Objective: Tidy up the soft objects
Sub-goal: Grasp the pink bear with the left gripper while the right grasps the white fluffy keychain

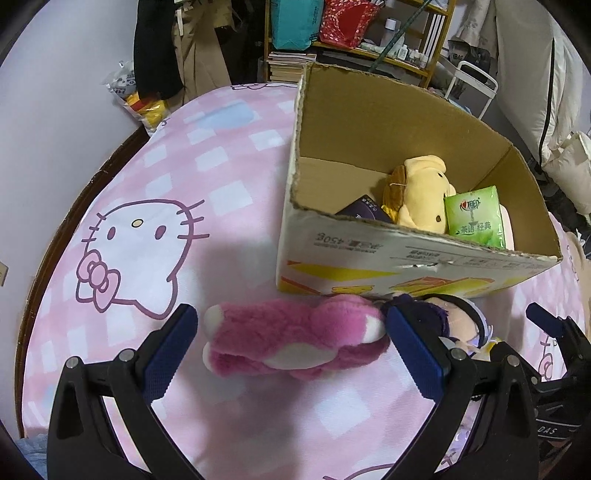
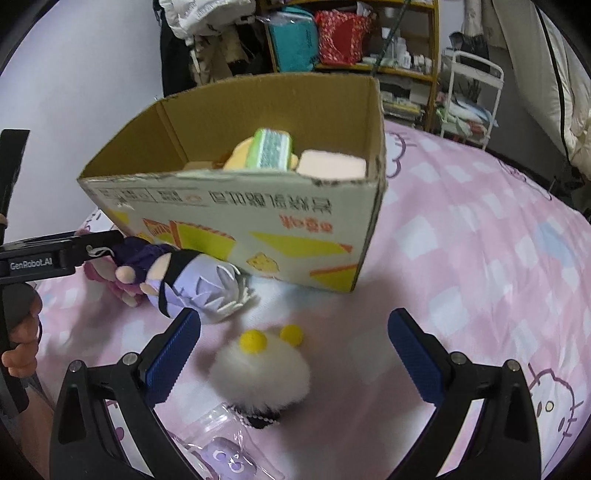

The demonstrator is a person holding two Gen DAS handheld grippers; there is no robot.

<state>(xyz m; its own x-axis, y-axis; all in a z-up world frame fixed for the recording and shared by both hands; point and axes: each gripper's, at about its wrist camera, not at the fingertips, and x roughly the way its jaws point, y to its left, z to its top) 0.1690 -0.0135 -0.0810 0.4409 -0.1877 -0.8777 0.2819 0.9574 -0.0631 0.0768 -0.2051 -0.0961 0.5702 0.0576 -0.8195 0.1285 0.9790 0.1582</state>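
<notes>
A pink plush toy (image 1: 295, 338) lies on the pink Hello Kitty bedspread (image 1: 147, 177) in front of an open cardboard box (image 1: 402, 254). My left gripper (image 1: 291, 332) is open with its fingers either side of the pink plush. A purple-haired doll (image 1: 458, 319) lies just right of it, also in the right wrist view (image 2: 192, 284). My right gripper (image 2: 293, 339) is open over a white fluffy toy with yellow ears (image 2: 260, 374). The box (image 2: 236, 218) holds a yellow plush (image 1: 421, 192), a green tissue pack (image 1: 474, 216) and a pink pad (image 2: 332, 166).
A clear plastic packet with a purple figure (image 2: 225, 454) lies near the right gripper's base. Beyond the bed stand a shelf with bags (image 1: 332, 26), hanging clothes (image 1: 159, 48) and a white rack (image 2: 469, 96). The wall runs along the bed's left side.
</notes>
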